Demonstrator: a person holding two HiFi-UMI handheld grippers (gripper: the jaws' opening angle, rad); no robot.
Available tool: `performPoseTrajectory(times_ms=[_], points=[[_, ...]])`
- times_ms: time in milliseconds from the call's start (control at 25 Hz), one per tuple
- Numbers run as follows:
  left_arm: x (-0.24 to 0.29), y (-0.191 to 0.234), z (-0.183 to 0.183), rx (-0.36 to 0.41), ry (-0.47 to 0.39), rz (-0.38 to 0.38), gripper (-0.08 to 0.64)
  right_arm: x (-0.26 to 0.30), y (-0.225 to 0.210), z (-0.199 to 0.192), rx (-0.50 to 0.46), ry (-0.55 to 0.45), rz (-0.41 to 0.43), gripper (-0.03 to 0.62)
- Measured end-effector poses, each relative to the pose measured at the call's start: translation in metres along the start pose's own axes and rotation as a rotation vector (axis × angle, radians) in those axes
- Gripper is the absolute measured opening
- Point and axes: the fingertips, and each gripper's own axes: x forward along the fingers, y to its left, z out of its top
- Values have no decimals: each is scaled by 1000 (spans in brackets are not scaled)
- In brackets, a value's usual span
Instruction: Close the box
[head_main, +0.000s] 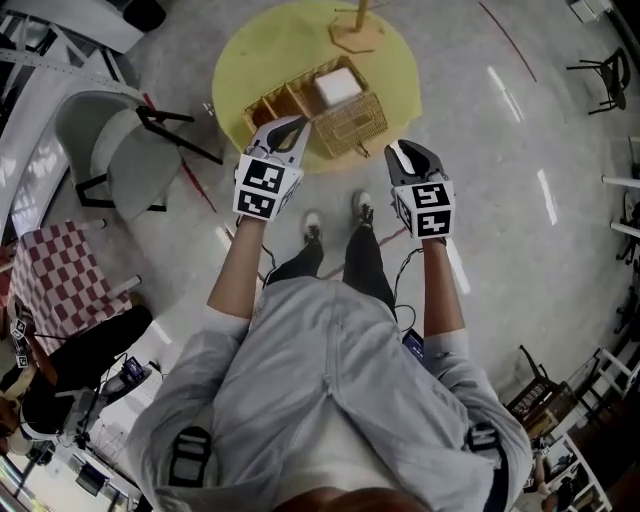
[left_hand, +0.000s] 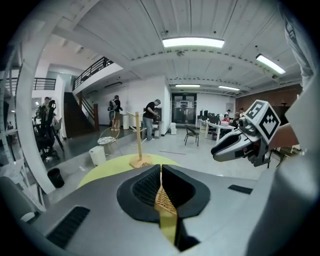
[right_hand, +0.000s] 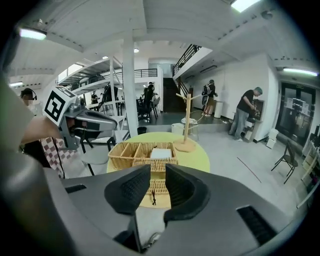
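Wicker box (head_main: 280, 100) sits on the round yellow desk (head_main: 250, 50), close to the rim nearest the person. Bare desk top shows to its left and beyond it, and a wooden stand (head_main: 355, 30) rises at the far edge. The lid (head_main: 352, 125) lies folded open toward the person and reaches almost to the desk rim. Glossy grey floor (head_main: 480, 120) spreads wide to the right of the desk, while a grey chair (head_main: 105, 150) stands near its left side. Both tools hover at the near rim, well apart from each other. In the head view the left tool (head_main: 293, 128) shows at the box's near left corner, and the right gripper view places it in the air above that end, clear of the weave. The right tool (head_main: 410, 155) is off the desk edge, over the floor. The left tool's pads are pressed together at the tips with nothing caught there, and wicker shows only through the slit lower down. The right tool's jaws stand spread and empty, framing the front wall and the lid. The pads are black ribbed rubber set in smooth grey shells. The box is rectangular, of tight pale basket weave, and dividers split it into compartments. A white square block (head_main: 338, 85) fills the right-hand one. A small dark tie (right_hand: 153, 197) dangles at the lid's free edge.
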Motion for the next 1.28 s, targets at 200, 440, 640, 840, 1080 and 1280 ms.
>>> performPoseTrajectory(times_ms=[200,440,640,840,1080,1280], points=[[21,-1,-29,-48,59,45,35,46,-6,-53,-4,102,77,149],[29,7,-69,-94,129,87,35,93,13,-103,23,195,150,153],[32,7,-99,-120,181,90,35,119,18,-129,41,244,168,153],[36,7,-117,-139,208,89,35,138,20,-154,31,293,178,151],[33,16,-125,-143,214,89,35,145,24,-165,10,324,135,94],[29,25,-125,-150,210,91,34,143,29,-163,-4,341,118,34]])
